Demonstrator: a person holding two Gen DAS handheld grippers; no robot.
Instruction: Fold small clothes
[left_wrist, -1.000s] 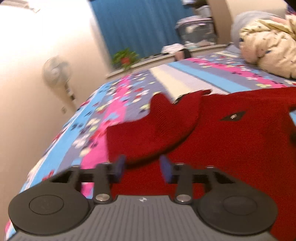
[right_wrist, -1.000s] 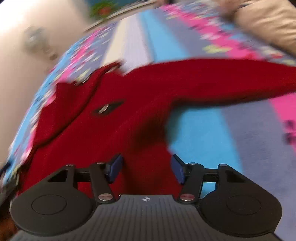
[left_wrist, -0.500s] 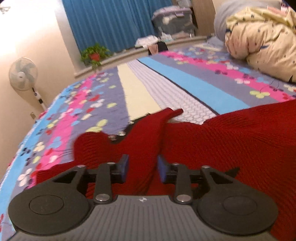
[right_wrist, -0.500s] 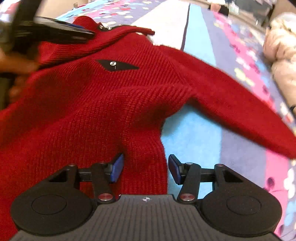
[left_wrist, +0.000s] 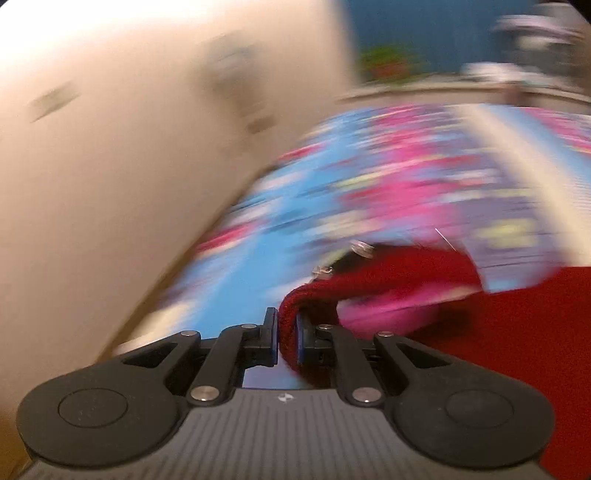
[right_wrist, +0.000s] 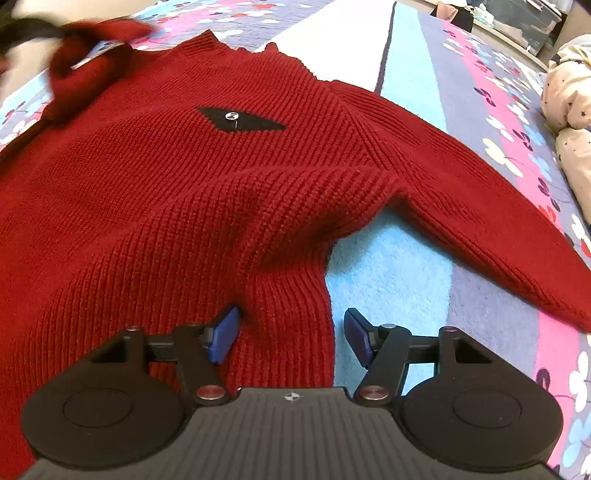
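- The sweater (right_wrist: 177, 192), red knit with a black diamond patch (right_wrist: 240, 120) on the chest, lay spread on the bedspread (right_wrist: 406, 273), one sleeve (right_wrist: 480, 206) stretched out to the right.
- Its other sleeve (left_wrist: 369, 280) was lifted off the bed, its cuff pinched between the pads of the left gripper (left_wrist: 286, 341).
- That gripper's jaws had just closed on the cuff; its view was blurred by motion.
- The right gripper (right_wrist: 291, 336) hung over the sweater's side edge, jaws apart, having just widened a little.
- One finger (right_wrist: 223, 338) touched the knit; the other (right_wrist: 356, 338) stood over the blue stripe, clear of the fabric.
- A quilt (right_wrist: 569, 110) lay bunched at the right, well apart.
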